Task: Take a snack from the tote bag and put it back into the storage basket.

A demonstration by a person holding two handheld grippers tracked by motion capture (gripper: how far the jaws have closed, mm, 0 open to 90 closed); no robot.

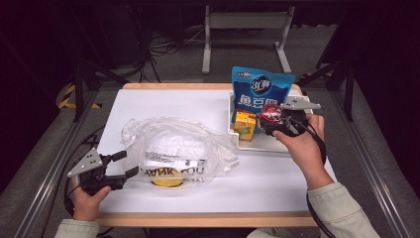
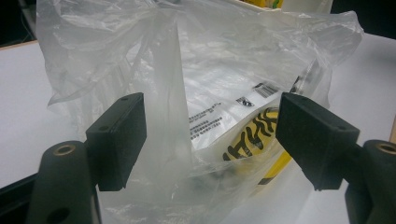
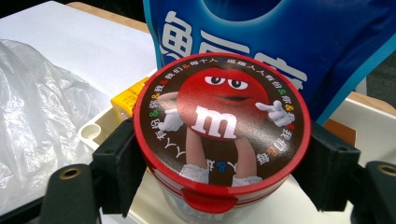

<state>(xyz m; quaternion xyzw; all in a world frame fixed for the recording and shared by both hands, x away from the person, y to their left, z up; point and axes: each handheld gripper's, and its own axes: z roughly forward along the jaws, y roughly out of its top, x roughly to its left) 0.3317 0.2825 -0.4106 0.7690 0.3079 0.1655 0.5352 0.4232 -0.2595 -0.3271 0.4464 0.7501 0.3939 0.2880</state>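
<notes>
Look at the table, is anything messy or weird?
Nothing is spilled or broken. The clear plastic bag lies crumpled on the table, with the left tongs open at its edge. The right tongs grip a red-lidded candy tub over the white tray. The blue pouch stands upright.

Readable print on three things
A white "m" is showing on the red tub lid (image 3: 222, 122), Chinese characters on the blue pouch (image 3: 261, 42) behind it, "YOU" on the plastic bag (image 1: 174, 166).

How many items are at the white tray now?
3: a blue pouch standing at the back, a yellow box in front, a red-lidded tub held by the right gripper.
</notes>
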